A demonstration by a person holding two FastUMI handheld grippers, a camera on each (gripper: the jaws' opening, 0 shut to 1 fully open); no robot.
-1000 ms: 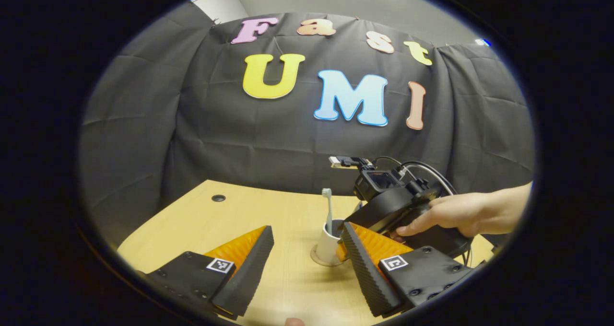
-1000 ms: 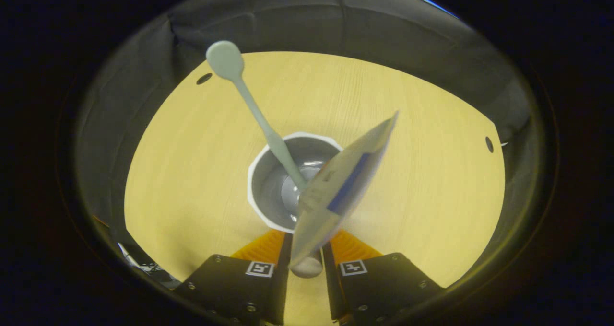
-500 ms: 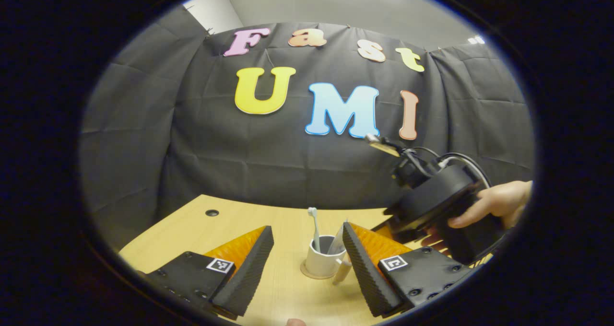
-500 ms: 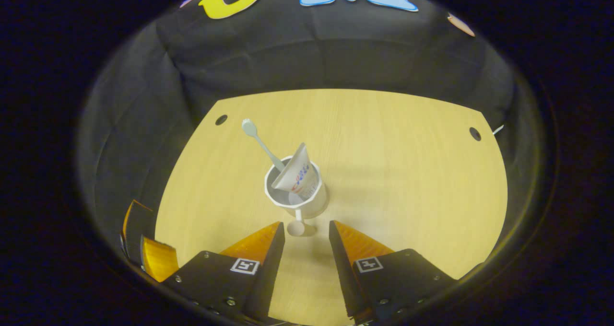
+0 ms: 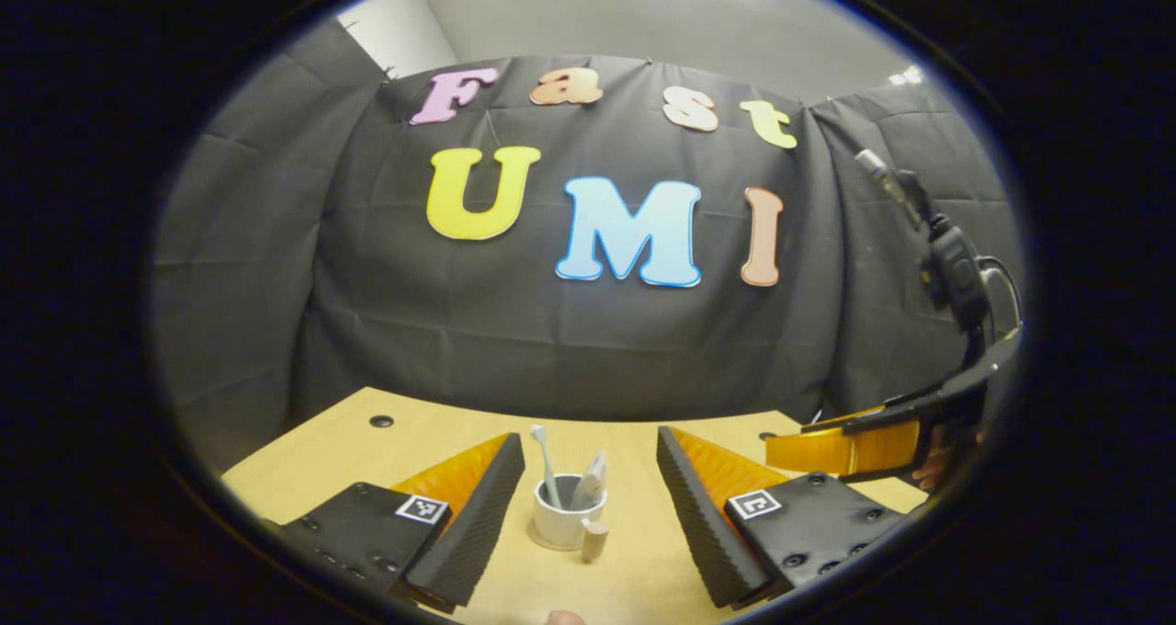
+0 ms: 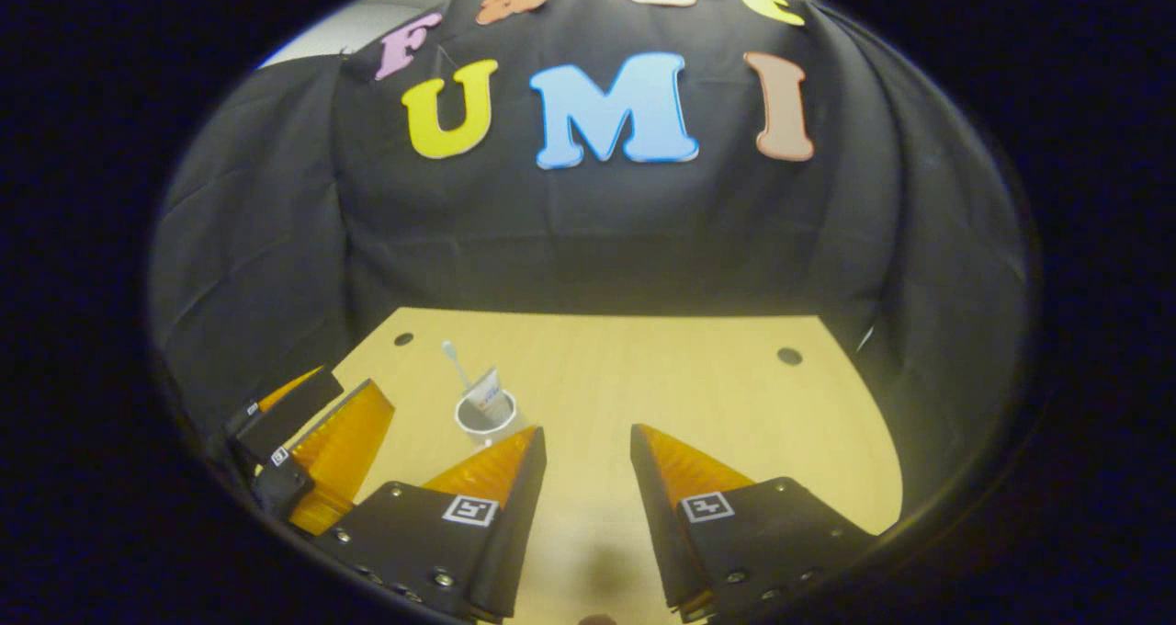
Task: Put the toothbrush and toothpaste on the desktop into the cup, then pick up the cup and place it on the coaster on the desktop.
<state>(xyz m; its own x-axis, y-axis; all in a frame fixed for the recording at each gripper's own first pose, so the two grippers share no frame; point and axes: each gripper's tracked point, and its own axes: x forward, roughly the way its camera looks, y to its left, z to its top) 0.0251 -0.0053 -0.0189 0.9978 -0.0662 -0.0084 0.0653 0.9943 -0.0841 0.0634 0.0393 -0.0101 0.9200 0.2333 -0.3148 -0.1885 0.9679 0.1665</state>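
Note:
A white cup (image 5: 560, 520) with a handle stands on a round tan coaster (image 5: 537, 539) on the wooden desktop. A pale toothbrush (image 5: 544, 464) and a white toothpaste tube (image 5: 593, 483) stand in the cup, leaning on its rim. My left gripper (image 5: 588, 437) is open, and the cup sits a short way ahead between its fingers, untouched. The right gripper (image 5: 850, 446) hovers at the right, level and off the desk. In the right gripper view the cup (image 6: 482, 420), toothbrush (image 6: 452, 358) and toothpaste (image 6: 488, 394) lie ahead to the left. My right gripper (image 6: 586, 432) is open and holds nothing.
The wooden desktop (image 6: 643, 377) has small round holes near its back corners (image 6: 788, 356) (image 5: 381, 420). Black cloth walls close the back and sides. The left gripper (image 6: 317, 427) shows low at the left of the right gripper view, beside the cup.
The right gripper opened and let the toothpaste go into the cup, then pulled back up and to the right. Both grippers drew away from the cup, which looks smaller now.

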